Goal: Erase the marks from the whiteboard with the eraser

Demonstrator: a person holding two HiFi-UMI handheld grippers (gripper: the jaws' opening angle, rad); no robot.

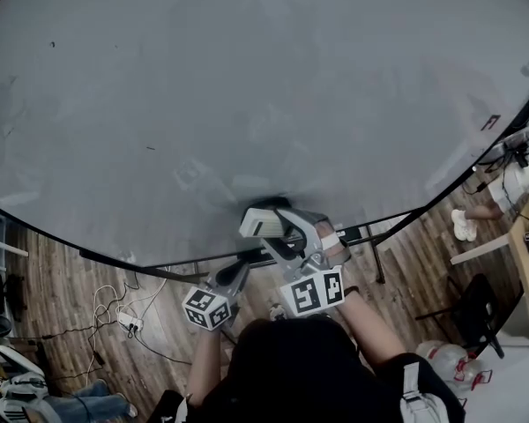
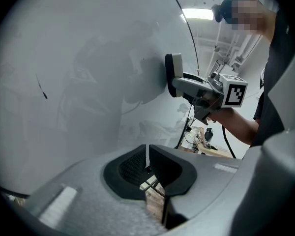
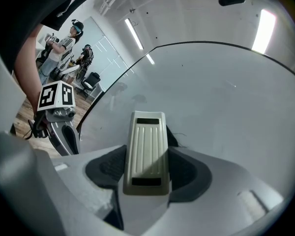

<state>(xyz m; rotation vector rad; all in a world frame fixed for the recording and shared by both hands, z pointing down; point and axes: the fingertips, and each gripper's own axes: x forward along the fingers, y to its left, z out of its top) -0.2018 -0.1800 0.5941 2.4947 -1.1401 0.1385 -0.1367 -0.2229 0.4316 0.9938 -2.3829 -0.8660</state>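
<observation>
The whiteboard point(image 1: 247, 86) fills most of the head view. It carries a short dark stroke point(image 1: 150, 148), a dot point(image 1: 53, 44) and faint grey smudges point(image 1: 189, 176). My right gripper point(image 1: 280, 229) is shut on the cream ribbed eraser point(image 1: 261, 222), which presses on the board near its lower edge. In the right gripper view the eraser point(image 3: 147, 149) lies between the dark pads of that gripper point(image 3: 147, 173). My left gripper point(image 1: 238, 273) hangs below the board's edge, shut and empty point(image 2: 147, 163). Its view shows the eraser point(image 2: 174, 73) on the board and a dark stroke point(image 2: 42, 90).
Below the board are its stand legs point(image 1: 372, 256), a wooden floor with cables and a power strip point(image 1: 128, 322). A black chair point(image 1: 472, 305) and a desk point(image 1: 527, 258) stand at the right. A person point(image 3: 64, 45) stands far off in the room.
</observation>
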